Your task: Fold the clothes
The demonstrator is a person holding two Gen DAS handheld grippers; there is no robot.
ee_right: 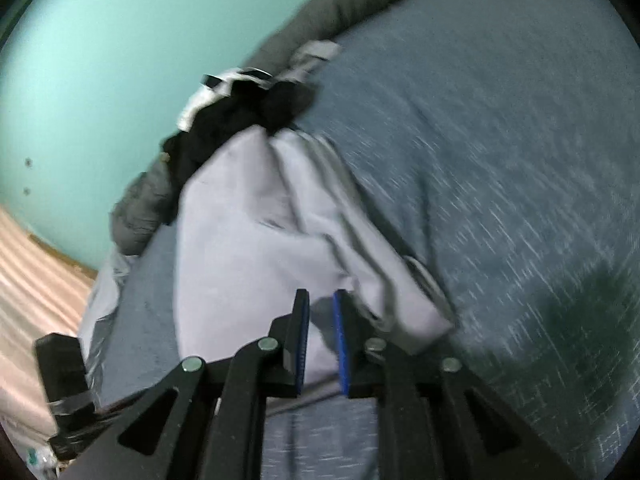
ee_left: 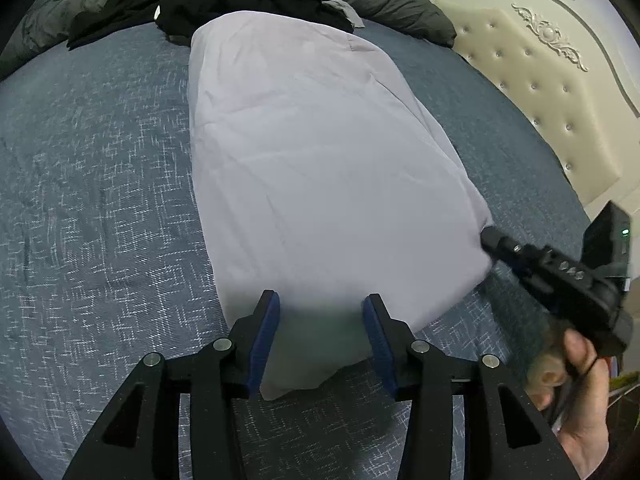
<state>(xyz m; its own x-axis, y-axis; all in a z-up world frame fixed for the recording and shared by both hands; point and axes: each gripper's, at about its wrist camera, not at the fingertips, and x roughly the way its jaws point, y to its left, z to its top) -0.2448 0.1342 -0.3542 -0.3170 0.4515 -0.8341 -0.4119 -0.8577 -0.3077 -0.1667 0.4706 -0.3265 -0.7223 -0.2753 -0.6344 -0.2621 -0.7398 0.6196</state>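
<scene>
A pale lilac garment (ee_left: pixel 320 184) lies long and flat on the blue bedspread (ee_left: pixel 100 200). The left gripper (ee_left: pixel 320 312) hovers over its near end with its blue pads wide apart — it holds nothing. The right gripper (ee_right: pixel 321 312) has its pads close together, and a bit of the lilac cloth sits in the narrow gap (the picture is blurry, so I cannot tell if it is pinched tight). A pile of black clothes (ee_left: pixel 240 0) sits at the garment's far end, touching it. A cream padded headboard (ee_left: pixel 552 80) stands beside the bed.
</scene>
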